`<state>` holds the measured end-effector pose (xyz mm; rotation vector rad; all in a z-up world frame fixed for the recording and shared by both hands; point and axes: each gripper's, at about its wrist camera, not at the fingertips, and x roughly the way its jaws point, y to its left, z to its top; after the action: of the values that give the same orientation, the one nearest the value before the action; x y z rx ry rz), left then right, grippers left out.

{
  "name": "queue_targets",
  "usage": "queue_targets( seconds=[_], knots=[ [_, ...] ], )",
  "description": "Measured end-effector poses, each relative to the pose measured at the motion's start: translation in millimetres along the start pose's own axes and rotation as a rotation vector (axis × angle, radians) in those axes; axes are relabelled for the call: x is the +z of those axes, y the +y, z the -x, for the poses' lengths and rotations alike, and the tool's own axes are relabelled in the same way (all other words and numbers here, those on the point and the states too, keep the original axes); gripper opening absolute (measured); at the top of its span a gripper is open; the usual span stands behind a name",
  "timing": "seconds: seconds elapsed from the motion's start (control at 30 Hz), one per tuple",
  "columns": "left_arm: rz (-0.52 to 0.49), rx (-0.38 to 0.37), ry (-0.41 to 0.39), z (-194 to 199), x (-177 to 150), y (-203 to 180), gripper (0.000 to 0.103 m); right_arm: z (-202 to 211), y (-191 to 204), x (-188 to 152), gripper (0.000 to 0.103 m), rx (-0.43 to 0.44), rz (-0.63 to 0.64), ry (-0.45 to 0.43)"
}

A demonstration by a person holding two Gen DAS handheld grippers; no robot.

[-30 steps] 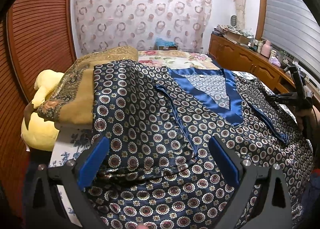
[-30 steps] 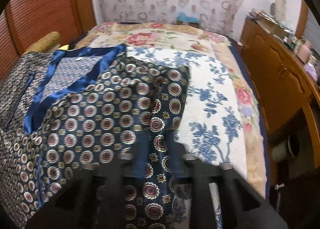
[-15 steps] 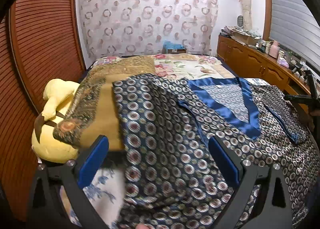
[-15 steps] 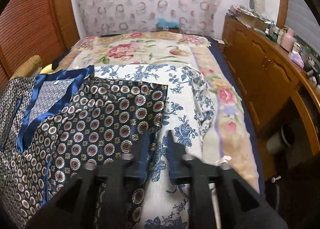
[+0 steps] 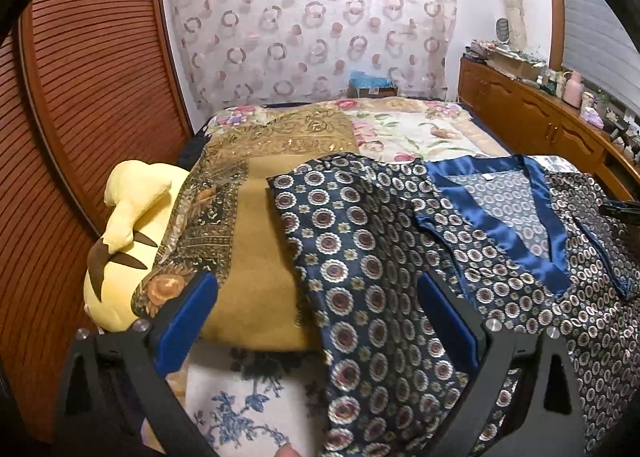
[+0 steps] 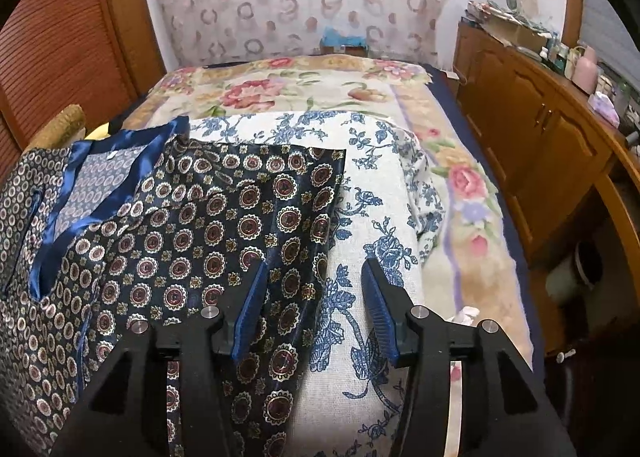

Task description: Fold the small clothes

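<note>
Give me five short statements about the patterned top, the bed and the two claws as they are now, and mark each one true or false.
1. The patterned top has a plain blue satin neckline. True.
2. The left claw is clamped on the top. False: its jaws stand wide apart, gripping nothing.
3. A yellow plush toy lies at the bed's edge beside the gold blanket. True.
4. The right claw is squeezed shut on a sleeve. False: its jaws are opening, the top's edge lying loose between them.
5. The top lies on a bare wooden floor. False: it lies on a blue-flowered sheet.
</note>
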<state>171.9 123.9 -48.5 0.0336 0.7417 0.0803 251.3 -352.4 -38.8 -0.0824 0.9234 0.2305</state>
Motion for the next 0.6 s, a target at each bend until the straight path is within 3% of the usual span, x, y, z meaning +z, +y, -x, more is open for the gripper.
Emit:
queue_targets(
  seconds=[0.6],
  knots=[
    [0.024, -0.031, 0.050, -27, 13, 34, 0.100, -2, 3, 1, 0.055, -0.006, 0.019, 0.009]
  ],
)
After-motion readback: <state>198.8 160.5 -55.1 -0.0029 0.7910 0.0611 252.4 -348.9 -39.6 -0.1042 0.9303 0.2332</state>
